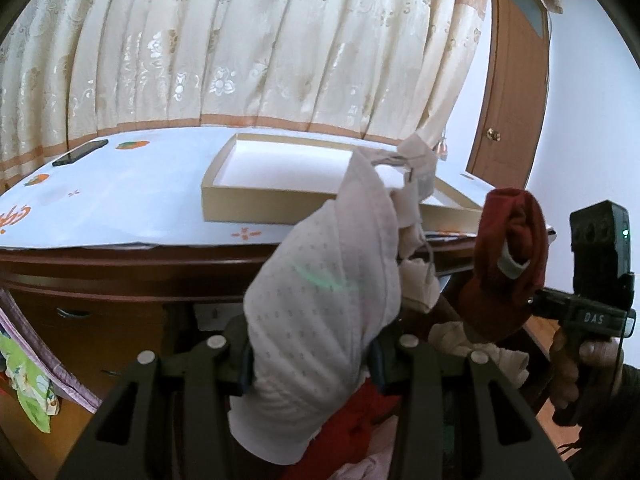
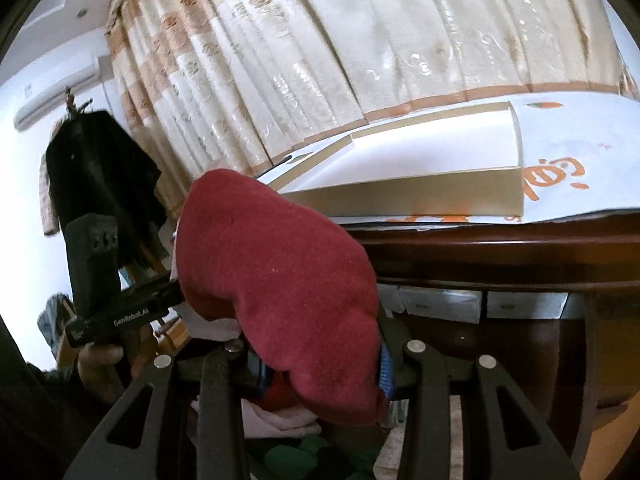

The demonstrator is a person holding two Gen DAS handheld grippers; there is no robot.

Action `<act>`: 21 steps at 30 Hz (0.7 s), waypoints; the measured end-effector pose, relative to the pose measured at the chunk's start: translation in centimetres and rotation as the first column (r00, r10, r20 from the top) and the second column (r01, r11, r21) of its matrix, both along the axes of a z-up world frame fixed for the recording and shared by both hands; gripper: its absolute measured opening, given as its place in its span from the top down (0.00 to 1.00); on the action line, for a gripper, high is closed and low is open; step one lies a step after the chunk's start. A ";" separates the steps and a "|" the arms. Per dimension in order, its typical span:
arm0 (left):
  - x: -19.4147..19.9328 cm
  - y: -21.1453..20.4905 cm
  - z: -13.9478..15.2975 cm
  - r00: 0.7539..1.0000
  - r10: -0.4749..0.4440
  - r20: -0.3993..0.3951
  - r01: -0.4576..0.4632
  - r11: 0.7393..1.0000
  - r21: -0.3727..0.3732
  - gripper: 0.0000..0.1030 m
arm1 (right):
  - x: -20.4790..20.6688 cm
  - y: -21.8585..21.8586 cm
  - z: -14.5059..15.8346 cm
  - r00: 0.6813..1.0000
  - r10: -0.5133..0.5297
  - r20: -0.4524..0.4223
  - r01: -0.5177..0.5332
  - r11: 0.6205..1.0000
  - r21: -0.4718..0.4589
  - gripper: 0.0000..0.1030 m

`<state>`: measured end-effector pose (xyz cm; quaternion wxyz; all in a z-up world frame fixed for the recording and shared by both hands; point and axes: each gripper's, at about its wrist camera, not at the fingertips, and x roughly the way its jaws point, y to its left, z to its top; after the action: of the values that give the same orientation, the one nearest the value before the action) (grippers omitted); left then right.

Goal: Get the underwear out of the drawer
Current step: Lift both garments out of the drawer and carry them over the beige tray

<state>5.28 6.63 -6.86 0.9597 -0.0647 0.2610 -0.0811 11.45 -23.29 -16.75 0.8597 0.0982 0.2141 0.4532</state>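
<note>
Holding two garments clear of the drawer, both up at desk-edge height. Left tongs [image 1: 312,360] are pinching the pale dotted underwear [image 1: 324,300]; right tongs [image 2: 320,360] are pinching the dark red underwear [image 2: 280,264]. Each bundle fills the gap between its fingers, so both grips look firm.

Progress, my read: extraction is mostly done for these two pieces. What's left is carrying them over the desk [image 1: 120,196] and setting them down, probably in the shallow open box [image 1: 256,196] on the desk top, which shows nothing inside it. More clothes, red and pinkish, show low in both views beneath the tongs, so the drawer may not be emptied. The drawer itself is hardly visible.

Orientation: the pale piece is a rolled bundle, long axis running up and away from the left tongs, tilted slightly right, with loose fabric and a tag at its far end toward the box. The red piece is a fatter wad, long axis up and leftward from the right tongs.
</note>
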 end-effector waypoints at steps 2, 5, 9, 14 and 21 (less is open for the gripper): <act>0.1 -0.2 0.5 1.000 0.000 0.011 0.000 1.000 0.006 0.59 | 0.3 -0.1 0.0 1.000 0.004 -0.030 -0.003 1.000 0.025 0.59; 0.5 -0.4 1.7 0.999 -0.010 0.034 0.010 1.000 0.000 0.59 | 0.2 0.1 0.5 0.999 0.011 -0.037 -0.010 0.999 0.039 0.59; 1.0 -0.8 2.8 0.998 -0.024 0.056 0.024 1.000 0.002 0.59 | 0.0 0.3 1.6 0.999 0.031 -0.035 -0.029 0.998 0.061 0.59; 1.8 -1.1 3.4 0.997 -0.029 0.065 0.029 1.000 -0.004 0.59 | 0.3 0.2 2.1 0.998 0.042 -0.056 -0.036 0.994 0.102 0.59; 2.2 -1.2 3.7 0.997 -0.025 0.075 0.026 1.000 -0.009 0.59 | 0.6 0.3 1.8 0.996 0.043 -0.078 -0.034 0.993 0.115 0.59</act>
<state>7.47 5.42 -3.15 0.9675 -0.0629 0.2252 -0.0968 12.09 -23.01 -14.95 0.8345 0.1610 0.2242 0.4769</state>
